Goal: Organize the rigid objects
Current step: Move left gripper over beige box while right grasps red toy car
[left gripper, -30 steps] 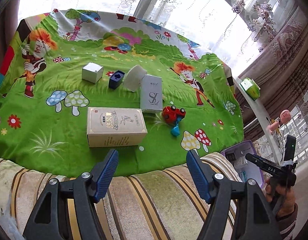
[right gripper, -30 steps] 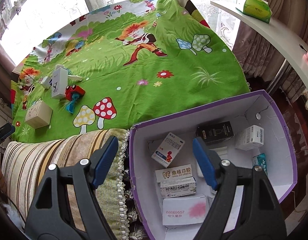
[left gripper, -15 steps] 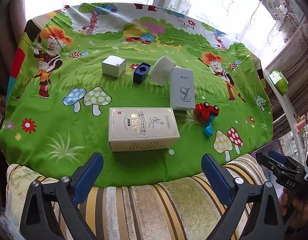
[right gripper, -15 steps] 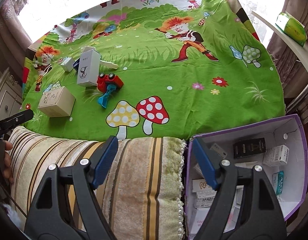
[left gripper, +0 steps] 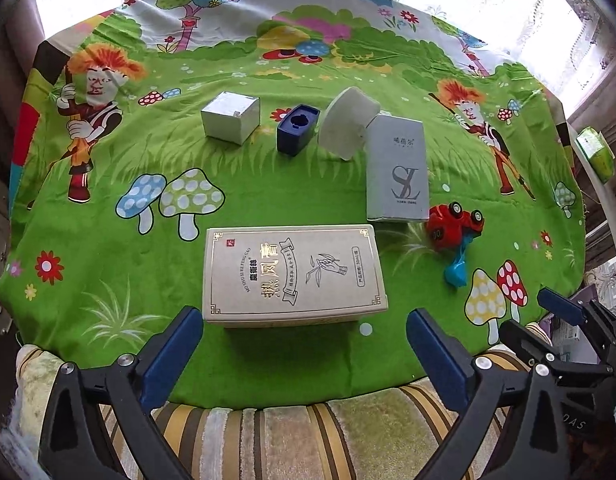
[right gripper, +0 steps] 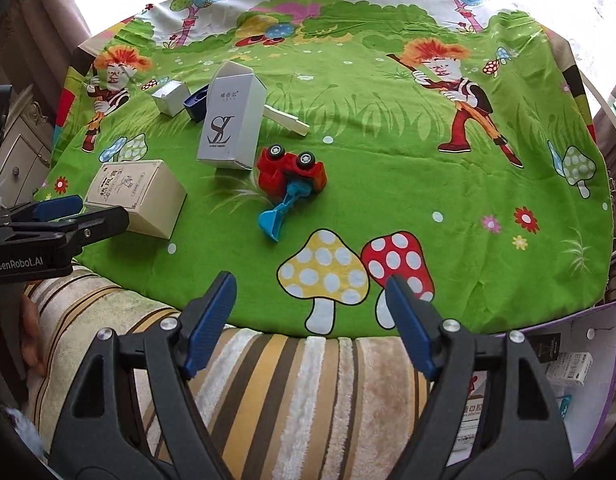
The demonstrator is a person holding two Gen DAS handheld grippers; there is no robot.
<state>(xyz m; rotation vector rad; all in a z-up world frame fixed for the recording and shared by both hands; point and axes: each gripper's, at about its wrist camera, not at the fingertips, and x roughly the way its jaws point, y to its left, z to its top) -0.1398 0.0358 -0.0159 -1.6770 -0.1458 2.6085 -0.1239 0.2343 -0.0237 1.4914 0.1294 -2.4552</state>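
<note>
Both tools have swung toward the green cartoon sheet [left gripper: 108, 208] since the earlier frames; left tool [left gripper: 304, 344] has just been opening its jaws and now stands at its widest, nothing between them. Right tool [right gripper: 309, 320] has left the purple bin [right gripper: 587, 380], now only a corner at its lower right; jaws moderately wide, empty.

Left to right on the sheet:
- small silver box [left gripper: 230, 122], toward far edge
- navy insert [left gripper: 298, 128] beside it, with a white lid [left gripper: 349, 126] tilted on edge just right of that
- beige carton [left gripper: 294, 274], lying flat near the front edge, long axis running left-right
- grey SL box [left gripper: 395, 168] just behind the carton's right end, flat, long axis running front-to-back
- red toy digger [left gripper: 453, 226] overturned, wheels up, close to the SL box's near right corner; its blue scoop [left gripper: 455, 272] points at the front edge

Key relation: carton sits directly ahead of the left tool, just beyond the blue pads [left gripper: 176, 356]. Its long axis crosses the jaw gap, which looks barely wider than the carton. Left hand is clearly nearer; right tool lines up nearer the digger.
</note>
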